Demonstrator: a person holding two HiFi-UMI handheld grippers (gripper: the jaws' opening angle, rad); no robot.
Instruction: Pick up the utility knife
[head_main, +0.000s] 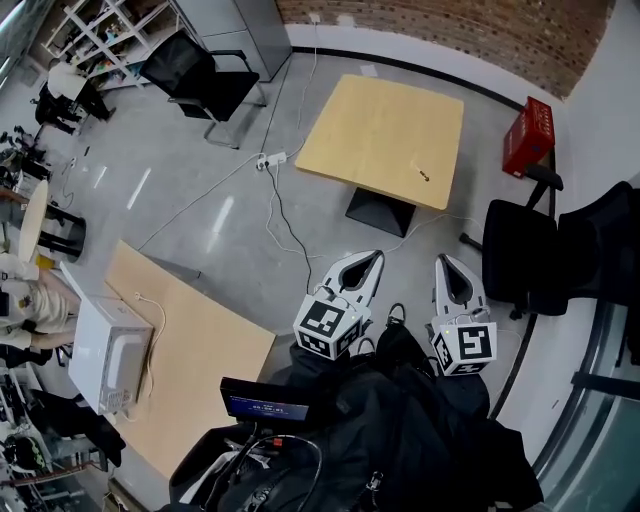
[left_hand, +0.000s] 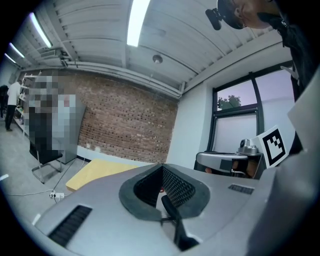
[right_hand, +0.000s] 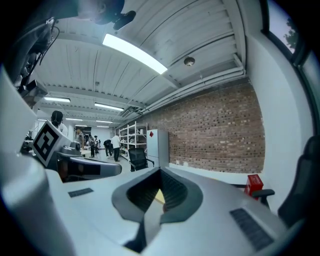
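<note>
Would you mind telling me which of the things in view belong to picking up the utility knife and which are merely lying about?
For the job: small dark item, likely the utility knife; square table under it; left tool and right tool, both shut and empty.
Lying about: red crate; microwave; power strip; black chair.

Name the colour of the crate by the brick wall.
Red. The crate shows best in the head view.
</note>
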